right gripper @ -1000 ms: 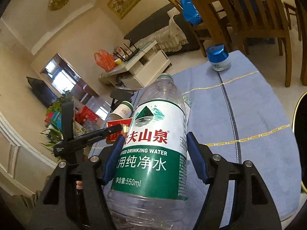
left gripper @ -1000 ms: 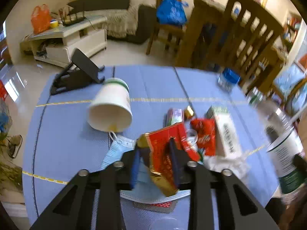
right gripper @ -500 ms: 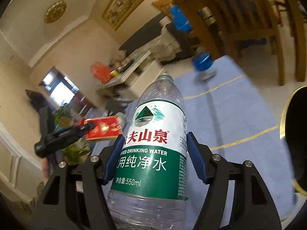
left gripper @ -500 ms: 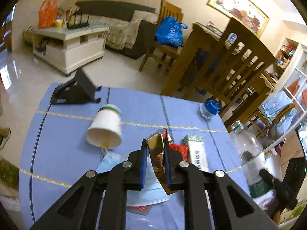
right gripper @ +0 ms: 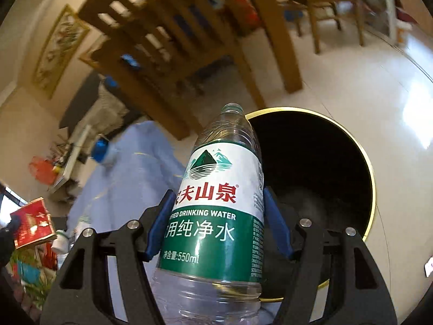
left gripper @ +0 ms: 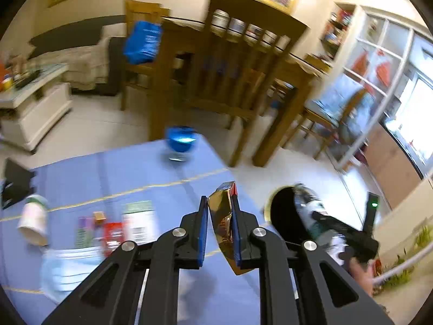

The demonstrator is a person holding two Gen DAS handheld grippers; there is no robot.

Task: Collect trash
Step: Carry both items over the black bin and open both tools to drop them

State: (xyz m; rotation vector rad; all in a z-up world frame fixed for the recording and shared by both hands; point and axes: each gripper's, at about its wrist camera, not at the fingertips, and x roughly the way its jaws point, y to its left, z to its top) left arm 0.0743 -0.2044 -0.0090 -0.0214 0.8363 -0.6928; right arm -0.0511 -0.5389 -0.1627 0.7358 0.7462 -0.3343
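Right gripper [right gripper: 219, 233] clamps water bottle [right gripper: 216, 205] over the bin [right gripper: 370, 168] | left gripper [left gripper: 220, 233] pinches red-gold wrapper [left gripper: 223, 216] beside it | neither dropped yet | cup [left gripper: 33, 223], mask [left gripper: 67, 269], cartons left on table [left gripper: 135, 170]

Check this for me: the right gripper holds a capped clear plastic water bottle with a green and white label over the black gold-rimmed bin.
Wrong on one count: the clear plastic water bottle with the green and white label has no cap; the right wrist view shows its open neck. The right gripper does hold it over the black gold-rimmed bin.
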